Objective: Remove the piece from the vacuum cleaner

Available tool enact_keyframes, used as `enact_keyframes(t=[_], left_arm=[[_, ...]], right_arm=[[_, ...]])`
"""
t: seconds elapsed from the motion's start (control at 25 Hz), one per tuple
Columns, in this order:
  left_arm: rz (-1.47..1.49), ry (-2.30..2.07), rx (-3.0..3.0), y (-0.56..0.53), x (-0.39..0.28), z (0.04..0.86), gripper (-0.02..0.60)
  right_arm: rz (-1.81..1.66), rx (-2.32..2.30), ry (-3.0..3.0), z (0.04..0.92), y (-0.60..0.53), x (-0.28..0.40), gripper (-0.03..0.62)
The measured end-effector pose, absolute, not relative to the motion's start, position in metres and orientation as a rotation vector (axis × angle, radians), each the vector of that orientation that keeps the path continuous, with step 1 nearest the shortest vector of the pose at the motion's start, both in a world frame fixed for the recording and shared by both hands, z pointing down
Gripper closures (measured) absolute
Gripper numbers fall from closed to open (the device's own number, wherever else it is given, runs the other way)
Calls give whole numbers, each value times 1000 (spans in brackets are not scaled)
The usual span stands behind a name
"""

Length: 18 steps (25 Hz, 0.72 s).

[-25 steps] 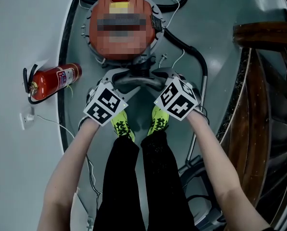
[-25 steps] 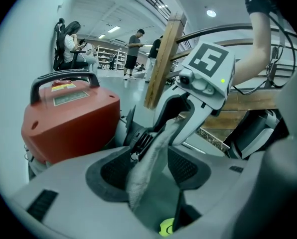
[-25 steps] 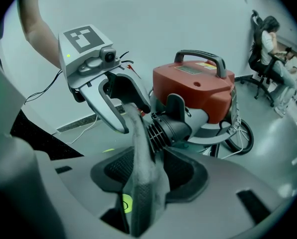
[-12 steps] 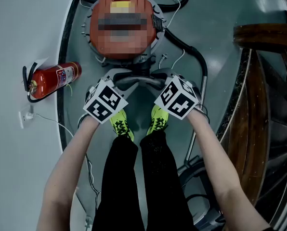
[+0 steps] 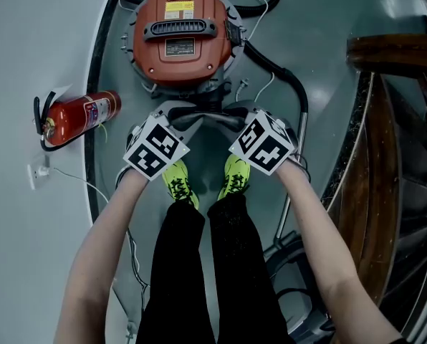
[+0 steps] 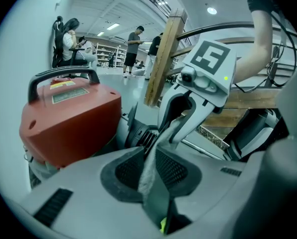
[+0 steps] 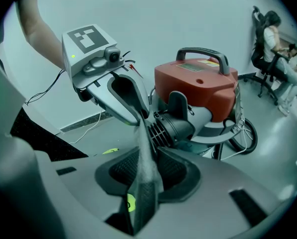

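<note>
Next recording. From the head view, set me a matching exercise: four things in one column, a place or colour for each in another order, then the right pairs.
Things
1. vacuum cleaner
2. fire extinguisher
3. shoes
4. black hose

Places or colours
A. at the view's left side
B. neon yellow
C. top centre, with a black carry handle
D. curving down the right side

Pairs: 1-C, 2-A, 3-B, 4-D
</note>
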<state>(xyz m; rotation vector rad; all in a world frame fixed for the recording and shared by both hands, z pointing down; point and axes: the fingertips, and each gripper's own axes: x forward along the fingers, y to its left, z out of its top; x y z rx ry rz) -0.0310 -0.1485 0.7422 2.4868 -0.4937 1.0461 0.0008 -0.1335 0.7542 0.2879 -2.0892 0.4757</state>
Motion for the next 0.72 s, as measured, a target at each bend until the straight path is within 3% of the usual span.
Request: enact_keyframes(t=[0.72], left_arm=[[1041, -499, 2461, -145, -31, 742, 502]], right_arm=[[416, 282, -2071, 753, -133, 1, 491]])
